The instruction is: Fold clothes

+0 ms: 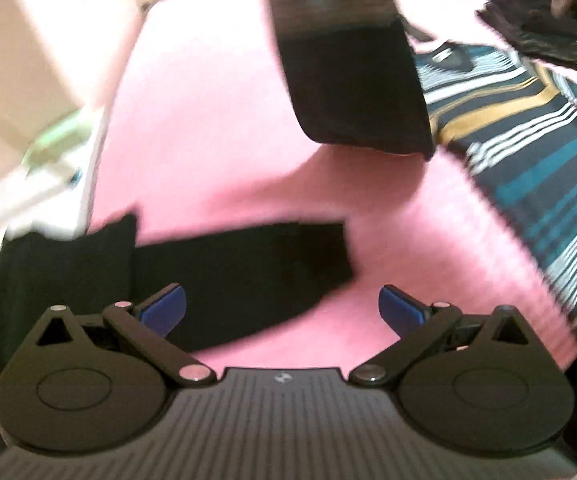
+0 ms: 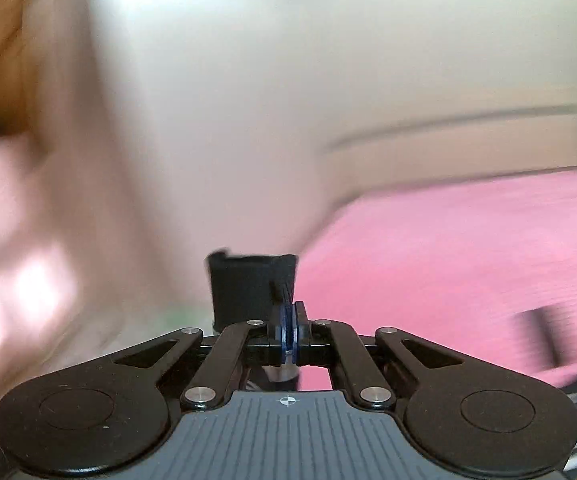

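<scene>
Blue pads point(image 1: 168, 308) of the left gripper point(image 1: 282, 310) sit right up against the lens, spread wide apart with nothing between them. Using the pink bed cover point(image 1: 216, 128) as the landmark: a black garment point(image 1: 240, 268) lies flat on it just past the left pad, and more black cloth point(image 1: 48, 276) spills toward the cover's left edge, though I can't tell if that's the same piece. Further up the cover, a dark sock-like strip point(image 1: 352, 80) hangs in the air above it, ribbed toward the top, and it runs out of the frame so you can't see what's holding it. On the cover's right side lies a striped polo shirt point(image 1: 528, 148), still spread open, and at the far right corner there's a stack of dark folded items point(image 1: 536, 28).

Over in the right wrist view, the right gripper point(image 2: 288, 328) has its pads pressed together on a bit of black fabric point(image 2: 252, 288) that sticks up just beyond the tips. My guess is that's the hanging strip, but neither view proves it. Behind it, only a corner of the pink cover shows; the rest is blurry wall.

Progress-wise I'd say partway: the stack looks done, the striped shirt and the black stuff still need folding. Only the left view shows the shirt and the stack; only the right view shows that closed grip.
</scene>
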`<state>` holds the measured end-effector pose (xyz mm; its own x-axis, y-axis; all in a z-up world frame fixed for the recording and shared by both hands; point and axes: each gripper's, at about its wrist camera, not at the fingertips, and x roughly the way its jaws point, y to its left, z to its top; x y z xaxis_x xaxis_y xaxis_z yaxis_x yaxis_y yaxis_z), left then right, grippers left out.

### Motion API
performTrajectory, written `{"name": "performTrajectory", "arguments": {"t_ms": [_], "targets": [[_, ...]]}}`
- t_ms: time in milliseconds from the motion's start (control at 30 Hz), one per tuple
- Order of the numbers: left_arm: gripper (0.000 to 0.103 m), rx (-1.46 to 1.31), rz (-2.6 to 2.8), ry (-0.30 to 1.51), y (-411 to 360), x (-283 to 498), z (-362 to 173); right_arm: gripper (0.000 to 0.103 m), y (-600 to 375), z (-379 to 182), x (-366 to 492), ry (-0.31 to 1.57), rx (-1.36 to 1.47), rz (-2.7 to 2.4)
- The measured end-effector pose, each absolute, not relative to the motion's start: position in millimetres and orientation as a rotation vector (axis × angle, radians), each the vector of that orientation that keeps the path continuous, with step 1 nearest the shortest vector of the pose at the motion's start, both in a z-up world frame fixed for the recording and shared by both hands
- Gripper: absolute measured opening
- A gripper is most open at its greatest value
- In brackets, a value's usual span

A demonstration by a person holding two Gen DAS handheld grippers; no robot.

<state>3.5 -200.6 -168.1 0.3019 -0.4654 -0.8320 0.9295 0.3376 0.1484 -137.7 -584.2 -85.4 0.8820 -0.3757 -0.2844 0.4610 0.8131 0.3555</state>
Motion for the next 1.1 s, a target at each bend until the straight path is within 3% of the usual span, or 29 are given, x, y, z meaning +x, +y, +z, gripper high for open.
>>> {"name": "performTrajectory", "arguments": {"t_ms": [100, 200, 400, 733, 967, 1033, 1100], "targets": [[0.101, 0.709, -1.097, 0.746, -257.1, -15.1, -166.1, 0.000, -680.4, -118.3, -226.8, 0.187, 0.583, -0.700], [0.101, 0.712, -1.132, 0.749, -311.0, -39.0, -173.0, 0.000, -741.6, -198.3, -287.6, 0.303, 0.748, -0.850], [0.101, 0.731, -1.209, 0.809, -398.4, -91.6, -197.1, 0.001, -778.3, -315.6, -359.2, 0.448, 1.012, -0.963], [0.101, 0.895, -1.363, 0.717, -492.6, -134.4, -212.2, 0.001, -749.8, -325.0, -426.4, 0.373, 1.193, -1.066], [0.101, 0.942, -1.431, 0.706, -529.6, -150.9, -221.5, 0.001, -752.6, -343.8, -446.5, 0.474, 1.231, -1.053], [0.101, 0.960, -1.458, 0.698, -538.6, -159.3, -224.2, 0.007, -755.1, -337.9, -459.1, 0.480, 1.215, -1.067], [0.101, 0.976, -1.493, 0.691, -547.9, -169.8, -226.6, 0.056, -758.0, -333.0, -476.4, 0.475, 1.216, -1.080]]}}
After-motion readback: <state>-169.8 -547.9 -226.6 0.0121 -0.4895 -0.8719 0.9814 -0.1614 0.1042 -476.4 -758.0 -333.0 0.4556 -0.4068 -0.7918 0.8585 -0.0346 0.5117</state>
